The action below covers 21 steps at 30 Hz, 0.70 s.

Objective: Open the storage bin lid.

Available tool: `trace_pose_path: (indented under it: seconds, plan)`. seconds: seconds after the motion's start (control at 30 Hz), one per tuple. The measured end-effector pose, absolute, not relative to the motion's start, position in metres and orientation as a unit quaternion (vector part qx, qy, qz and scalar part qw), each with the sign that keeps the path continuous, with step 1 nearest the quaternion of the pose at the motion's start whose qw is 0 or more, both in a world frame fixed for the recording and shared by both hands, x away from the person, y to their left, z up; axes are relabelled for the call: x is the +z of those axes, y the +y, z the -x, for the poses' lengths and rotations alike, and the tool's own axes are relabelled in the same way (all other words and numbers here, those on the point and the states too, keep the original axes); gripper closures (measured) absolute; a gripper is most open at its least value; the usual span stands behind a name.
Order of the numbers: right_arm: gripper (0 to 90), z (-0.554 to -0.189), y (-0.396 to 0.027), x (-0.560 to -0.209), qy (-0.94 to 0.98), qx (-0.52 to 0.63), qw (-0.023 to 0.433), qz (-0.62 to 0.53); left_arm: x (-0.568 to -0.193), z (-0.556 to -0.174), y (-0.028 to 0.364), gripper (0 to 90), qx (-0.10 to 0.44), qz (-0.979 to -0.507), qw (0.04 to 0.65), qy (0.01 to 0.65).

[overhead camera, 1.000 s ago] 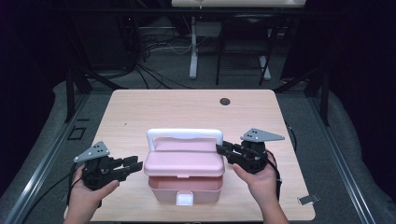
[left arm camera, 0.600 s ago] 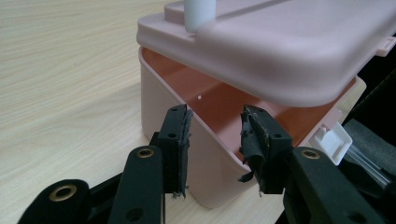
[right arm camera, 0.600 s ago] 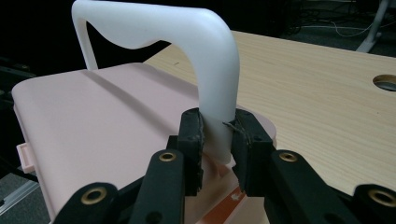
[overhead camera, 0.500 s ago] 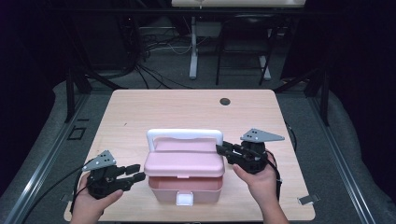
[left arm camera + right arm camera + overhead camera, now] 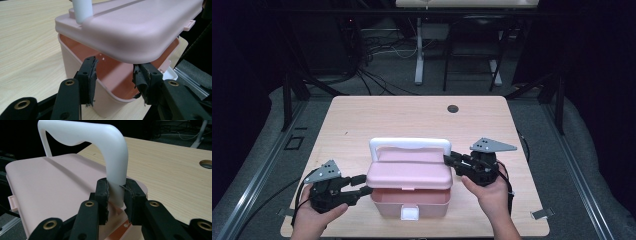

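Note:
A pink box (image 5: 412, 202) stands near the front of the wooden table (image 5: 362, 120). Its pink lid (image 5: 409, 172) is lifted off the rim, so a gap shows the inside. My right gripper (image 5: 448, 160) is shut on the right leg of the lid's white handle (image 5: 115, 170) and holds the lid (image 5: 50, 182) up. My left gripper (image 5: 364, 185) is at the box's left front corner, below the lid (image 5: 130, 27). Its jaws have just been opening. They straddle the corner of the box (image 5: 105, 85), and neither pad presses on it.
A white latch (image 5: 409, 214) sits on the box's front wall. There is a round cable hole (image 5: 453, 108) at the table's far right, and a small metal clip (image 5: 542, 213) at its near right edge. Cables and a desk leg lie on the dark floor beyond.
My left gripper has shifted a little toward the table's near edge and its jaws stand wider at the box's corner. The right gripper and the lid have not moved.

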State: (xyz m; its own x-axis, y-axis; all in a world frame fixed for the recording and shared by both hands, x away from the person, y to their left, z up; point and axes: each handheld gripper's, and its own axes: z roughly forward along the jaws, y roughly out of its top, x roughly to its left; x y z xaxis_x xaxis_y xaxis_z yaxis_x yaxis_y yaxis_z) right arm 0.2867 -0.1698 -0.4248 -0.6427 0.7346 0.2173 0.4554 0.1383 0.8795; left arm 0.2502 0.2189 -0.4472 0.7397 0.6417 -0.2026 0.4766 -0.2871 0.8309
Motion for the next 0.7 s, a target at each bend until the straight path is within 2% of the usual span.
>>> trace_pose_path:
  seconds: [0.27, 0.7]
  plan:
    - [68.8, -0.287, -0.173, -0.426, 0.737, 0.524, 0.140, -0.403, -0.440, -0.251, 0.216, 54.1, 0.100, -0.798, 0.488, 0.339]
    - [68.0, -0.281, -0.182, -0.421, 0.723, 0.535, 0.151, -0.411, -0.431, -0.255, 0.217, 56.7, 0.111, -0.790, 0.496, 0.345]
